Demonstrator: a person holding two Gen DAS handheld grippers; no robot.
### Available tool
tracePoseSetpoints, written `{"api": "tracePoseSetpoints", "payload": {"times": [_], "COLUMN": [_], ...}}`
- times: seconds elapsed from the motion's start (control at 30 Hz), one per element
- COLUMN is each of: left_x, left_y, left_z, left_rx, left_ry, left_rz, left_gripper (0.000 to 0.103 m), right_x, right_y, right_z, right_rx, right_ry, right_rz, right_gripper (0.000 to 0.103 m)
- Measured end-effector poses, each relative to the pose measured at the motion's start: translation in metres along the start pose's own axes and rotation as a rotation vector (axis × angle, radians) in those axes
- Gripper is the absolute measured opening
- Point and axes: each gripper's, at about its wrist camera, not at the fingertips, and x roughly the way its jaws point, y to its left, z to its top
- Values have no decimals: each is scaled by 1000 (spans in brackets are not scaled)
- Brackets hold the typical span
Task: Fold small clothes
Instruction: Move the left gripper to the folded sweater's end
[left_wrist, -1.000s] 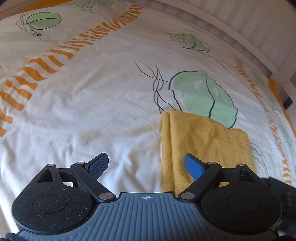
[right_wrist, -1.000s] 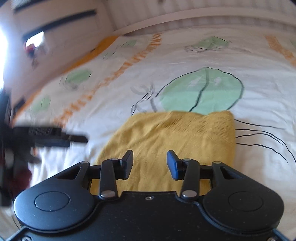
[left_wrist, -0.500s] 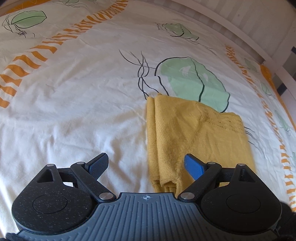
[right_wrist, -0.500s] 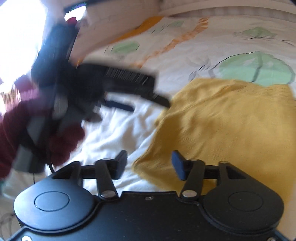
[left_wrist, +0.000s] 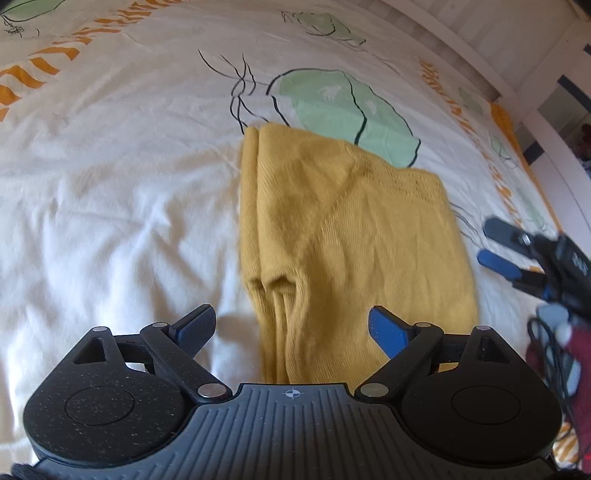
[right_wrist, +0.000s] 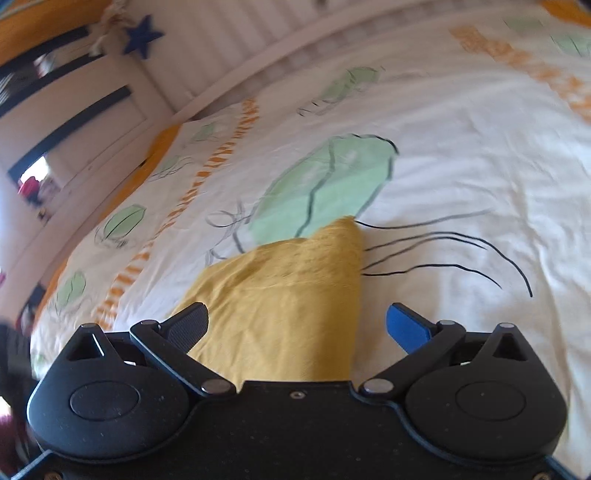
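A small mustard-yellow knitted garment (left_wrist: 347, 236) lies folded on the white patterned bed cover (left_wrist: 110, 177), its layered fold edge on the left side in the left wrist view. It also shows in the right wrist view (right_wrist: 288, 306). My left gripper (left_wrist: 293, 326) is open and empty, just above the garment's near end. My right gripper (right_wrist: 297, 325) is open and empty over the garment's near edge; it also shows at the right of the left wrist view (left_wrist: 498, 243), beside the garment.
The bed cover (right_wrist: 461, 177) has green leaf prints (left_wrist: 343, 107) and orange stripes. A white slatted bed frame (left_wrist: 480, 37) borders the far side. White furniture (right_wrist: 74, 110) stands beyond the bed at left in the right wrist view.
My left gripper has drawn back, so more of the garment shows. My right gripper has swung around to the garment's other side and opened wider.
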Motion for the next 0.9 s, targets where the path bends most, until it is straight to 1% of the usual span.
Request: {"api": "tracePoseSetpoints", "payload": {"times": [0.1,0.17,0.23,0.27,0.4,0.5,0.6,0.63,0.73,0.8,0.9], "left_x": [7,11,16,20,33,41,41,39,35,32,32], "left_y": [-5,-13,-20,-21,-25,-28,-26,-25,-20,-17,-15], "left_z": [-8,-12,-12,-12,-5,1,4,4,3,1,-6], "left_rx": [-21,14,54,60,57,57,27,15,-41,-93,-139], "left_ry": [18,9,6,7,-23,-54,-67,-70,-57,-28,16], "left_rz": [1,32,41,40,22,11,-5,-16,-87,-153,-242], "left_gripper": [90,91,91,94,102,102,102,102,101,101,99], "right_x": [15,24,35,40,57,67,74,74,70,68,63], "right_y": [-10,-16,-20,-22,-22,-21,-22,-23,-24,-22,-21], "right_z": [4,4,4,4,6,8,11,11,10,8,4], "right_rx": [38,62,78,85,86,99,111,117,109,66,7], "right_ry": [45,79,114,129,154,165,170,171,169,174,176], "right_rz": [26,53,90,114,199,244,285,291,305,318,332], "right_gripper": [103,103,103,103,103,103,103,103,103,103,103]}}
